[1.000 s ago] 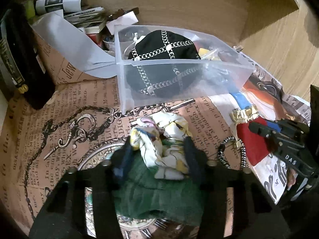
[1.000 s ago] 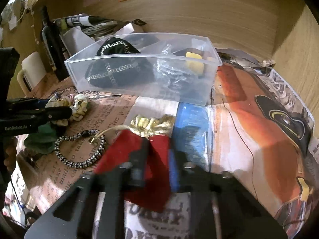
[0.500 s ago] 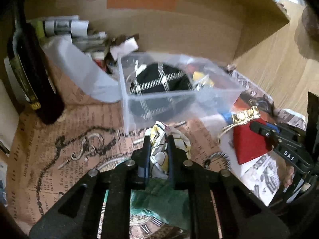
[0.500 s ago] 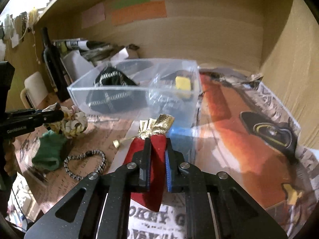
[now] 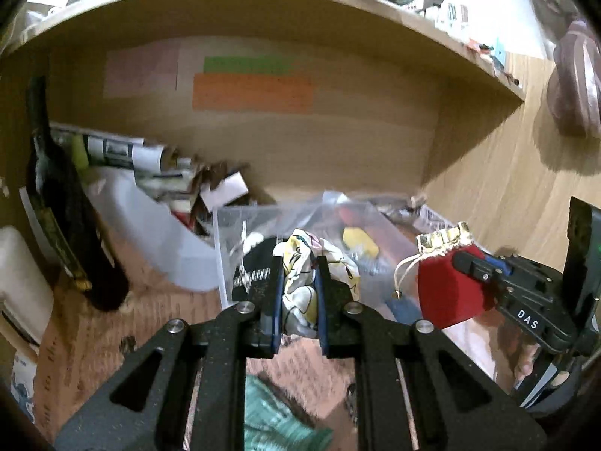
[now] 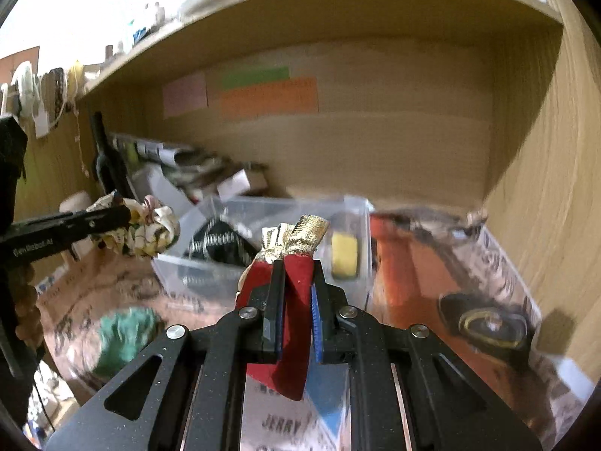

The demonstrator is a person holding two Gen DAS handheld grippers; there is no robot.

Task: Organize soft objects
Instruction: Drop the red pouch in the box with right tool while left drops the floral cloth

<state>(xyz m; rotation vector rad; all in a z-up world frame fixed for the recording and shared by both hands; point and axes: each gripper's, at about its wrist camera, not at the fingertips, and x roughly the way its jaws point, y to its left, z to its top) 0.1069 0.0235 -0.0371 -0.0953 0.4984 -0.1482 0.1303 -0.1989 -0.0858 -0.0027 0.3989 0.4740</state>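
My left gripper [image 5: 298, 263] is shut on a white and yellow patterned scrunchie [image 5: 300, 285], held in the air in front of the clear plastic bin [image 5: 221, 248]. In the right wrist view the same scrunchie [image 6: 146, 231] hangs at the left. My right gripper [image 6: 295, 267] is shut on a red velvet pouch [image 6: 293, 323] with a gold top, also lifted off the desk; the left wrist view shows the pouch [image 5: 447, 293] at the right. The bin [image 6: 263, 206] holds a black chain-trimmed bag [image 6: 221, 244] and a yellow item [image 6: 343, 255]. A green cloth [image 6: 124, 334] lies on the desk below.
A dark bottle [image 5: 64, 225] stands at the left beside a heap of rolled papers [image 5: 127, 154]. Printed paper [image 6: 432, 282] covers the desk. A wooden shelf [image 5: 263, 3] overhangs the alcove, with coloured notes [image 5: 251, 90] on the back wall and a wooden side wall at right.
The left gripper closed on the scrunchie and lifted it off the green cloth. The right gripper rose with the red pouch. Both views now tilt up toward the shelf.
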